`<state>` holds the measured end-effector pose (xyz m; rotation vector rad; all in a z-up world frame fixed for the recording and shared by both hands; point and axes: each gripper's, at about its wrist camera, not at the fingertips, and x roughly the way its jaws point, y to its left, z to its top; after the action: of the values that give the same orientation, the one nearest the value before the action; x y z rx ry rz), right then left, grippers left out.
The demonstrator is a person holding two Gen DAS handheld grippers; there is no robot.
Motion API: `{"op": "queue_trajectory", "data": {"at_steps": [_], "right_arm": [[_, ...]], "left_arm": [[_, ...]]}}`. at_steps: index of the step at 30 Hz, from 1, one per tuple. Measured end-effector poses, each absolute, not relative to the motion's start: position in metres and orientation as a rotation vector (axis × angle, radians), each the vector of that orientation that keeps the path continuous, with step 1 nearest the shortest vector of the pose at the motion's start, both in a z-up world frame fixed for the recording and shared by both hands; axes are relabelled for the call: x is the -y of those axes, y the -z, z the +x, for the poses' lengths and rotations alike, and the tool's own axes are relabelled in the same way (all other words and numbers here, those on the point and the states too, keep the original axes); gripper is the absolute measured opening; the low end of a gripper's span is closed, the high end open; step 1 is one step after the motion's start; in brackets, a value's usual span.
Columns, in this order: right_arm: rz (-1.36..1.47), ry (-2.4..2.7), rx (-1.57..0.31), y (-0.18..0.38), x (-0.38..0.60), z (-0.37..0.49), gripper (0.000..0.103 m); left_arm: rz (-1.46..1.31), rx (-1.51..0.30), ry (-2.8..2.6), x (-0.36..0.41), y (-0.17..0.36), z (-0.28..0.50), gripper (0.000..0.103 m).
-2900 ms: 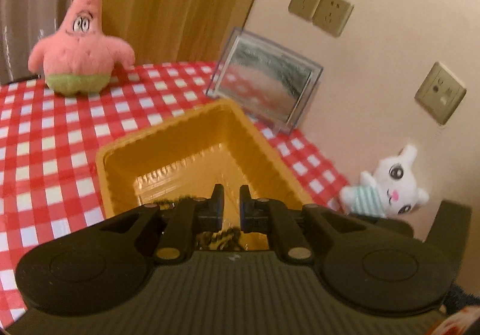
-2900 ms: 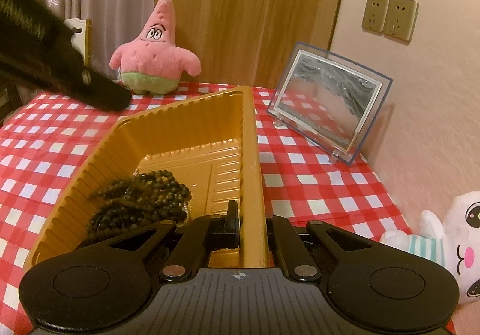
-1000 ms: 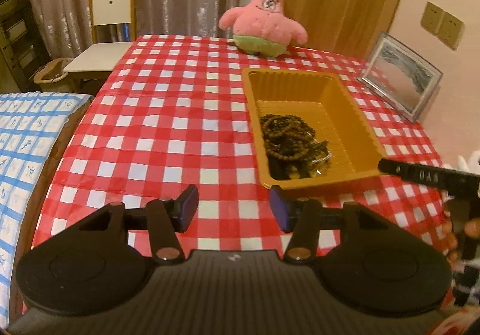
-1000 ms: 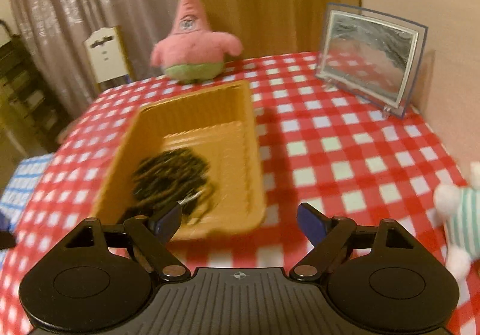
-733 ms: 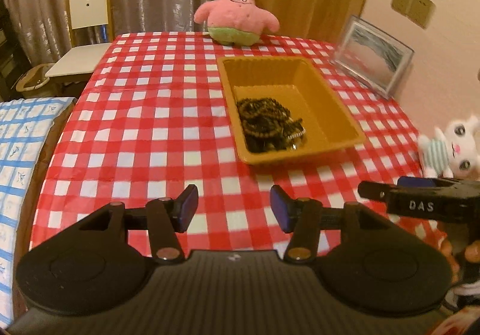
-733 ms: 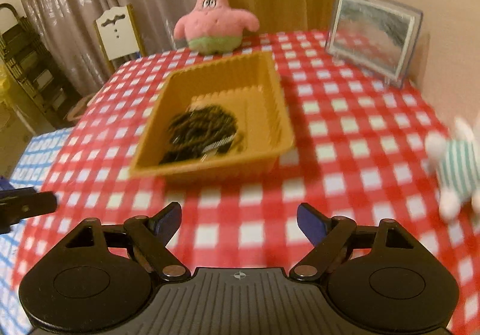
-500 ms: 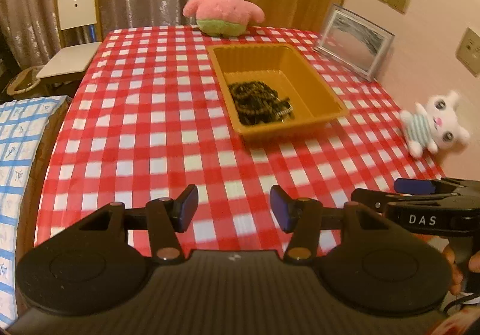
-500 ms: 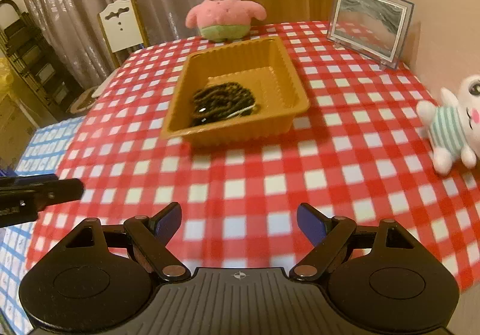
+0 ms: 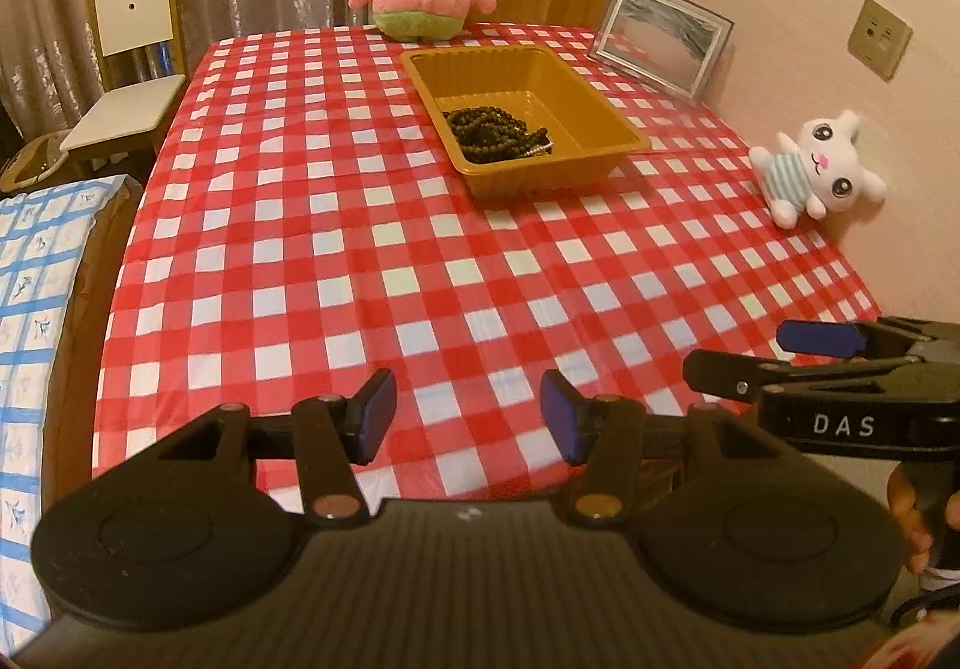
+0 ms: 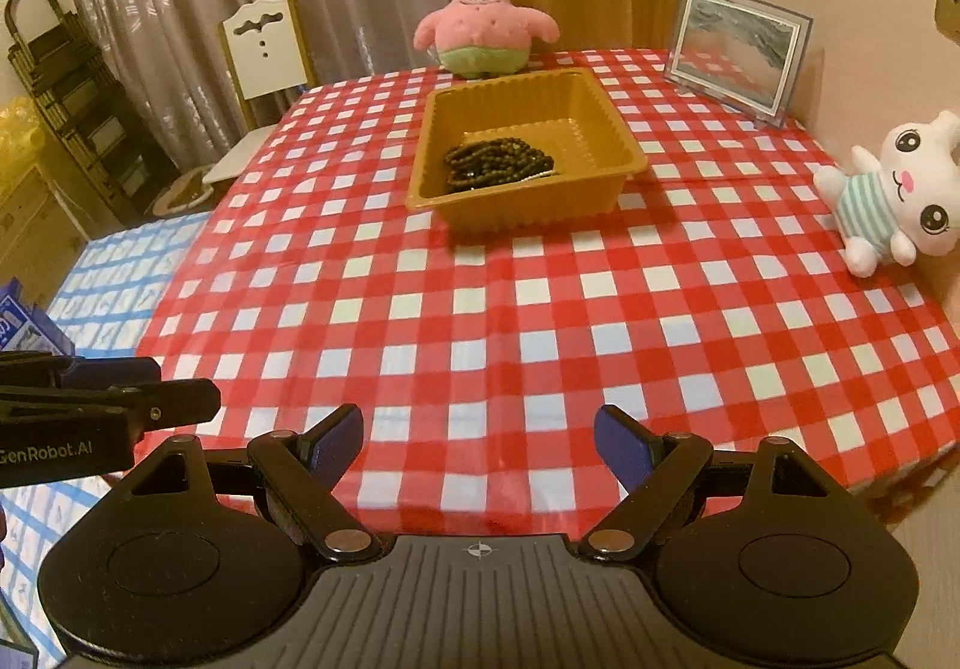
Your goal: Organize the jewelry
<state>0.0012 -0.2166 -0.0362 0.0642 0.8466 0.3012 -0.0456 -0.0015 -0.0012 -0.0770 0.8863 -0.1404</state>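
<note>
Dark bead necklaces [image 10: 498, 165] lie heaped in near half of orange tray [image 10: 612, 129], toward tabletop's [image 10: 540, 321] far edge. L gripper [image 9: 468, 416] & R gripper [image 10: 478, 446]: both over near edge, jaws spread wide, nothing held. Pink starfish plush [image 10: 486, 18] behind tray.

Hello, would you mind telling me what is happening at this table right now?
A person is organizing jewelry with two handheld grippers. The dark beaded strands lie piled in the orange tray on the checkered tablecloth. The left gripper and the right gripper are both open, empty, and held at the near edge, away from the tray.
</note>
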Motion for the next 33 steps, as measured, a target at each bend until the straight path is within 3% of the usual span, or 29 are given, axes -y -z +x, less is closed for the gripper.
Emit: {"op": "queue_trajectory", "data": {"at_steps": [33], "right_arm": [[0.054,-0.312,-0.830,0.033,0.207,-0.011,0.084]], "left_arm": [[-0.066,-0.860,0.151,0.000,-0.004,-0.058,0.051]]}}
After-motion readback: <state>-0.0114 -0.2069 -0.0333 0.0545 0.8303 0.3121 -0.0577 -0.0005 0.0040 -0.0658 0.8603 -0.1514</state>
